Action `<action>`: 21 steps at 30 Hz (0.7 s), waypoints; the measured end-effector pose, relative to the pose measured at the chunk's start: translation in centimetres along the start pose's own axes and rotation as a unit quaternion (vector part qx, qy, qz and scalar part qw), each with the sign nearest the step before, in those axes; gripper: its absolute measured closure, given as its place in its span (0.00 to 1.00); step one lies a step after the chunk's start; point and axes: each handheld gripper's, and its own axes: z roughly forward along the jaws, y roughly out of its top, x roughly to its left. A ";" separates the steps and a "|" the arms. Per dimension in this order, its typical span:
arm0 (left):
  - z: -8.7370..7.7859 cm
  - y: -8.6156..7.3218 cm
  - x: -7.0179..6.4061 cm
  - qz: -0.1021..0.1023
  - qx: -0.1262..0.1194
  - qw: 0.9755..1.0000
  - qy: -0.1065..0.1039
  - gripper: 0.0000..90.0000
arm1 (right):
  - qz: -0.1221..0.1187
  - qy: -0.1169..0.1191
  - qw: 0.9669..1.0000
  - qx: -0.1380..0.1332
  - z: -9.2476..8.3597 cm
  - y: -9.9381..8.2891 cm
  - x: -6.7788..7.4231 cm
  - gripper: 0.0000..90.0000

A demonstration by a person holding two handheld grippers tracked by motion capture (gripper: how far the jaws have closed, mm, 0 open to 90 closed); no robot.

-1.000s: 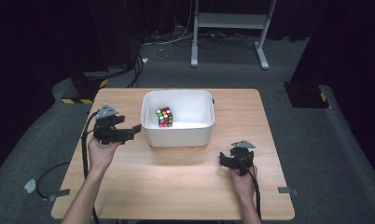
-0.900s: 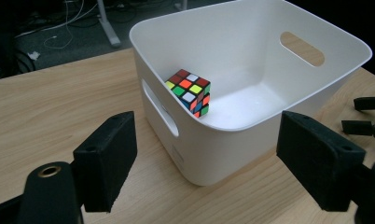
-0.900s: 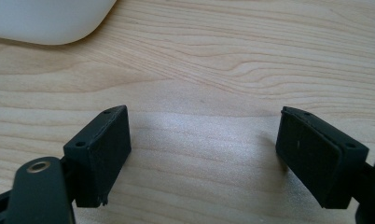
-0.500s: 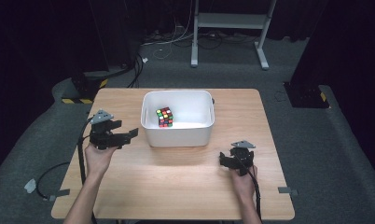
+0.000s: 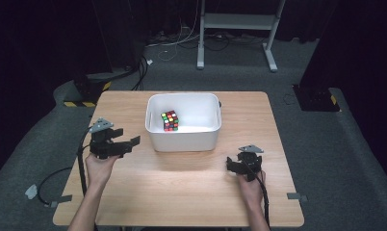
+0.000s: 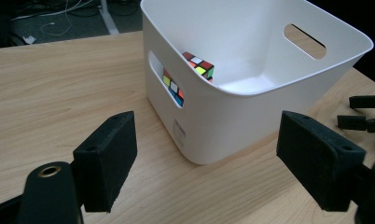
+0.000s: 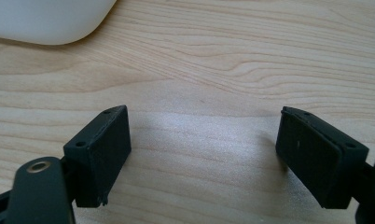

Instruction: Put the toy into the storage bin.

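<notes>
A white plastic tub [image 5: 184, 134] stands in the middle of the wooden table. A Rubik's cube [image 5: 170, 121] lies inside it, on the left side. My left gripper [image 5: 131, 143] is held left of the tub and points at it, jaws open and apart from the wall. In the left gripper view the open gripper [image 6: 209, 140] faces the tub's corner [image 6: 223, 116], and the cube [image 6: 199, 66] shows over the rim and through a handle slot. My right gripper [image 5: 232, 163] rests low on the table, right of and nearer than the tub. It is open [image 7: 204, 140] over bare wood.
The tub's rounded corner [image 7: 45, 18] sits at the top left of the right gripper view. The right gripper's black fingertips [image 6: 365, 112] show at the far right of the left gripper view. Cables trail from both grippers over the table's near edge [image 5: 182, 222].
My left gripper has drifted slightly left and toward the near edge, a little lower, with its jaws still open. The right gripper, tub and cube have stayed where they were.
</notes>
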 end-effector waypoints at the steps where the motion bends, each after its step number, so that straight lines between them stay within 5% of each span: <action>1: 0.0 -0.1 0.0 -0.001 0.000 1.000 0.000 0.23 | 0.000 0.000 1.000 0.000 0.0 0.0 0.0 0.20; 21: -0.8 -1.9 0.9 -0.016 -0.004 1.000 0.010 0.22 | 0.001 0.000 1.000 0.000 0.0 0.0 0.0 0.20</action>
